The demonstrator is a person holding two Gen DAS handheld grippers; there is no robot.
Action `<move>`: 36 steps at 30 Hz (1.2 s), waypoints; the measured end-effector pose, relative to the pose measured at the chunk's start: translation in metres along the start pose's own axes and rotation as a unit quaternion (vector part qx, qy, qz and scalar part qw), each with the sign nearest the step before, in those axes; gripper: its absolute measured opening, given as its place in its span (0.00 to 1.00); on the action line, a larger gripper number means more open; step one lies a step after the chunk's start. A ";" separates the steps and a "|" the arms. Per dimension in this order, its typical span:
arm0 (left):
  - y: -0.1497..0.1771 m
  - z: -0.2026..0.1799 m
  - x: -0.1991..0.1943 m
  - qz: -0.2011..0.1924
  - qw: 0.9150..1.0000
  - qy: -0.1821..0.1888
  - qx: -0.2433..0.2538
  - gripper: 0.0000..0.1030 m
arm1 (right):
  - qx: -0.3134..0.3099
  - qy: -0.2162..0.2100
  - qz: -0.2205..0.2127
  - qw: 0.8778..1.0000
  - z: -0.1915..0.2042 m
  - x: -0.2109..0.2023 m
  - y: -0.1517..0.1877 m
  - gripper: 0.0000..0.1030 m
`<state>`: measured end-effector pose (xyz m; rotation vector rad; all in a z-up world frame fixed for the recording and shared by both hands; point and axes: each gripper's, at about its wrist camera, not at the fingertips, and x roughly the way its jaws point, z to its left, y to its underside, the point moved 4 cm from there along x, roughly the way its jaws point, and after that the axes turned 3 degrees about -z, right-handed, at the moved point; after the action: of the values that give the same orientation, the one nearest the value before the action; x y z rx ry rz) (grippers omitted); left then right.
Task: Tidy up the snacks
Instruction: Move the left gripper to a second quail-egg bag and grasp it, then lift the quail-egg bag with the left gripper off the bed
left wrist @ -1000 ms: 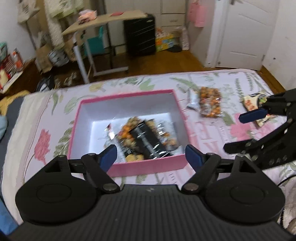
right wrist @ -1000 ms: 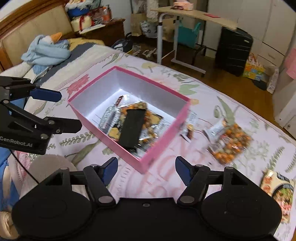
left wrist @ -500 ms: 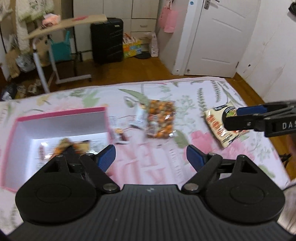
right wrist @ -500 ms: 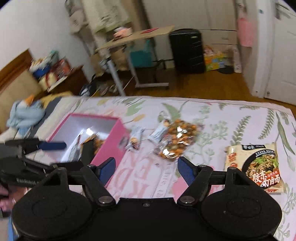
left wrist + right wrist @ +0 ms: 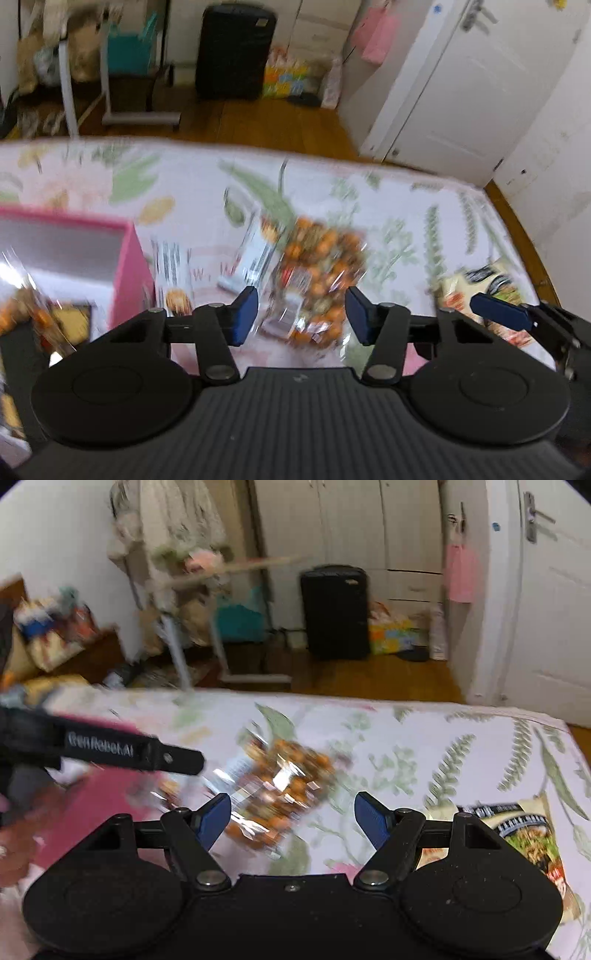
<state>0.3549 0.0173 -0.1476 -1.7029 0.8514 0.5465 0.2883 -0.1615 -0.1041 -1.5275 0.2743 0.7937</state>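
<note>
Orange snack bag (image 5: 319, 280) lies between spread left claw (image 5: 301, 315) fingers.

Both grippers hang low with their jaws spread wide, nothing held between them

In its own wrist view the left gripper (image 5: 301, 314) shows two blue pads well apart, the left pad (image 5: 243, 314) and its mate angled outward on black linkage arms. The right gripper (image 5: 291, 821) stands the same way in its own view, blue fingertips (image 5: 214, 821) splayed with a broad gap. Each enters the other's view: the right gripper (image 5: 517, 317) pokes in from the right edge with one blue finger forward, and the left gripper (image 5: 122, 751) reaches in from the left as a dark lettered arm, blurred
</note>
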 end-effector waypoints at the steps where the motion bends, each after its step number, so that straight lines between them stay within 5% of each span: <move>1: 0.005 0.005 0.009 0.006 1.000 0.001 -0.009 0.43 | -0.010 0.006 0.002 1.000 0.004 0.008 0.009 0.76; 7: 0.018 0.015 0.045 0.043 0.998 0.023 -0.026 0.42 | -0.009 -0.021 0.035 0.999 0.010 0.048 0.035 0.76; 10: 0.015 0.016 0.051 0.029 0.999 0.011 -0.011 0.42 | -0.020 -0.046 0.061 0.997 0.014 0.067 0.042 0.76; 18: 0.016 0.017 0.077 0.057 0.997 0.047 -0.014 0.43 | -0.003 -0.094 0.048 0.994 0.010 0.086 0.052 0.85; 22: 0.018 0.018 0.076 0.089 0.988 0.114 -0.057 0.44 | -0.009 -0.091 0.035 0.995 0.012 0.089 0.056 0.88; 31: 0.024 0.021 0.075 0.107 0.983 0.123 -0.082 0.44 | -0.013 -0.116 0.065 0.991 0.016 0.079 0.054 0.88; 36: 0.032 0.011 0.058 0.160 0.973 0.151 -0.071 0.46 | -0.033 -0.142 0.114 0.983 0.017 0.062 0.056 0.87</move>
<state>0.3679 0.0081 -0.2126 -1.8174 1.3494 0.5822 0.2942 -0.1357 -0.1854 -1.4372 0.2140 1.1997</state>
